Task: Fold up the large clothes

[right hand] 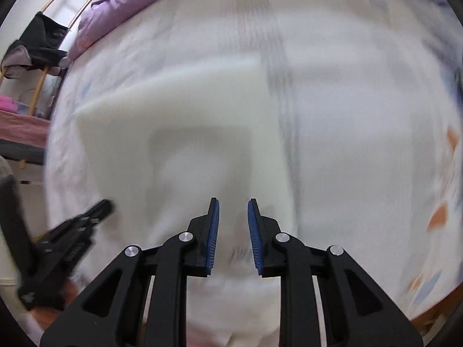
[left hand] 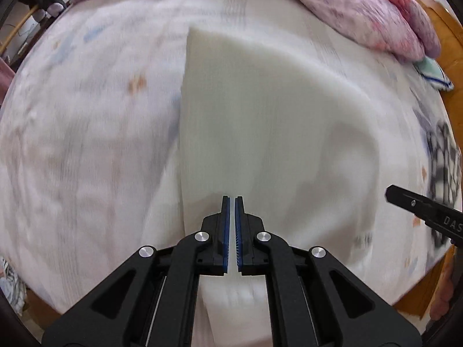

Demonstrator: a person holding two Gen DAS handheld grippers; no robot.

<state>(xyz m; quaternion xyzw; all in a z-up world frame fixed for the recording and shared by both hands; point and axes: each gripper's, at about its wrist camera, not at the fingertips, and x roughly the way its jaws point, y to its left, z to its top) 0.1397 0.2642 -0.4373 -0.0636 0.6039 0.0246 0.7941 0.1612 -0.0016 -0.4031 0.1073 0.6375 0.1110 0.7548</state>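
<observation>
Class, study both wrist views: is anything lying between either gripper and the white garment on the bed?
Nothing visible. The white garment lies directly below the left gripper and right gripper, with only bedsheet around it. The purple quilt sits off at the far edge.

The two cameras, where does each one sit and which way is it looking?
Left wrist view: sits on the left gripper, looking steeply down at the white garment on the bed; its own nearly shut black fingers show.
Right wrist view: sits on the right gripper, looking steeply down at the same white garment; its own parted fingers show.
Shared: garment, bed, purple quilt, and each view catches the other gripper at its edge.
</observation>
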